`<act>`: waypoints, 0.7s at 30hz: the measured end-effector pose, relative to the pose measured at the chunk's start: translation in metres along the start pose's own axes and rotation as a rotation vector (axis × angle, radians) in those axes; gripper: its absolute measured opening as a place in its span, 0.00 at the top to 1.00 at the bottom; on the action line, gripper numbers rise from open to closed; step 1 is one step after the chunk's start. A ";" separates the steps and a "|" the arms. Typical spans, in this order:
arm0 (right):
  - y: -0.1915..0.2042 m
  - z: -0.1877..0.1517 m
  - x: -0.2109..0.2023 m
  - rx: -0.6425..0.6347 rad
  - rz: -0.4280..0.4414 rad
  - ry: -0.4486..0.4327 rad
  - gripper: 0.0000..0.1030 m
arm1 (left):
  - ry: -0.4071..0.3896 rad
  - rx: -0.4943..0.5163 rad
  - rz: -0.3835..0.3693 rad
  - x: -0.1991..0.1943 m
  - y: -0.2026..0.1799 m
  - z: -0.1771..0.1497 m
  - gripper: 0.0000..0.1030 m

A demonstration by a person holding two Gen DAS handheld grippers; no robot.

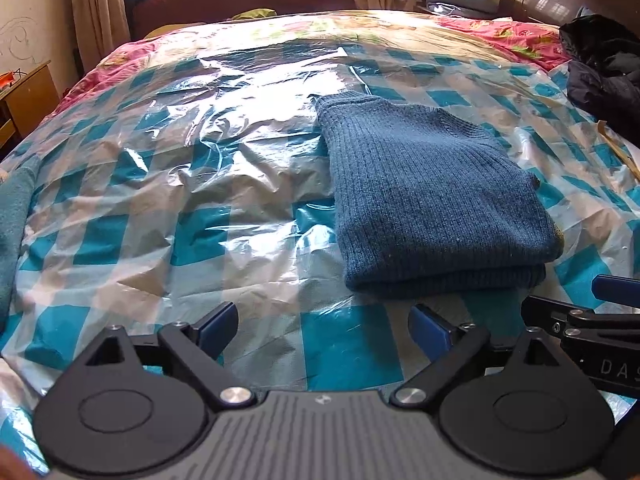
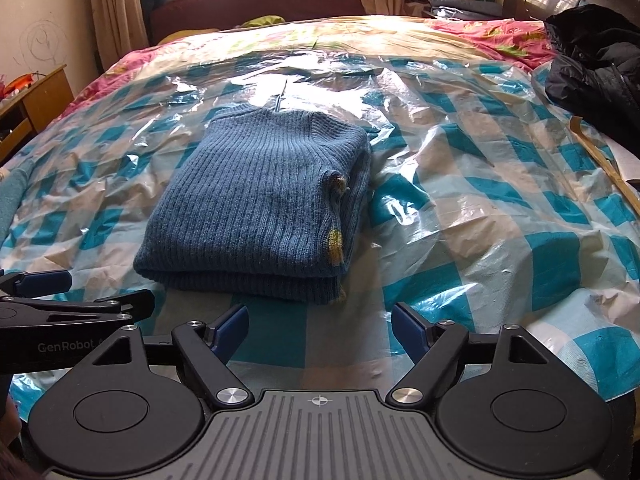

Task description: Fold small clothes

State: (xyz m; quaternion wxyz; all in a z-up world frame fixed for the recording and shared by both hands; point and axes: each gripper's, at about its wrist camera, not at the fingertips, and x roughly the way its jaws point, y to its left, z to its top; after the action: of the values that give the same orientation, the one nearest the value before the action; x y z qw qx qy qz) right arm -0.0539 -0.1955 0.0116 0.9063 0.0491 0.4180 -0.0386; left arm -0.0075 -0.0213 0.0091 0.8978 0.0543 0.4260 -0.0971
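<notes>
1. The blue knitted sweater (image 2: 256, 204) lies on the bed's checked plastic sheet (image 2: 500, 208) as a compact, layered rectangle, its doubled edge facing the 2 grippers. By the look of it, this piece is already folded.
2. The left gripper (image 1: 324, 330) hangs just short of the sweater's near edge, its jaws spread wide with nothing between them.
3. The right gripper (image 2: 320, 330) hangs beside it, also just in front of the bundle, jaws apart and empty. Neither tool touches the wool.
4. Yellow patches show along the right side of the fold, where the layers sit slightly uneven, so a small tidy-up may still be wanted, though I judge it optional.
5. A teal cloth (image 1: 14, 216) peeks in at the left edge of the bed, and a dark jacket (image 2: 596, 64) is heaped at the far right. Whether either belongs to the folding job I cannot tell; if so, that is what remains.
</notes>
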 end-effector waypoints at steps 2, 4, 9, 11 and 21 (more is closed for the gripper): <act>0.001 -0.001 0.000 -0.003 -0.002 0.002 0.22 | -0.001 -0.002 0.003 0.000 0.001 0.000 0.06; 0.002 -0.002 0.000 -0.003 0.000 0.005 0.21 | -0.001 -0.002 0.004 -0.001 0.001 0.000 0.06; 0.002 -0.003 0.000 0.001 -0.003 0.013 0.21 | 0.000 0.007 0.010 -0.003 -0.001 -0.003 0.06; 0.003 -0.003 0.000 0.000 -0.005 0.017 0.21 | 0.004 0.007 0.013 -0.003 -0.001 -0.004 0.06; 0.004 -0.005 -0.001 0.003 0.002 0.024 0.20 | 0.011 0.016 0.024 -0.003 -0.002 -0.003 0.06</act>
State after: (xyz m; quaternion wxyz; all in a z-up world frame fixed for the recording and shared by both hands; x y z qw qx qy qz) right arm -0.0578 -0.1913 0.0095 0.9011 0.0516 0.4288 -0.0377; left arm -0.0125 -0.0223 0.0096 0.8961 0.0670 0.4296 -0.0894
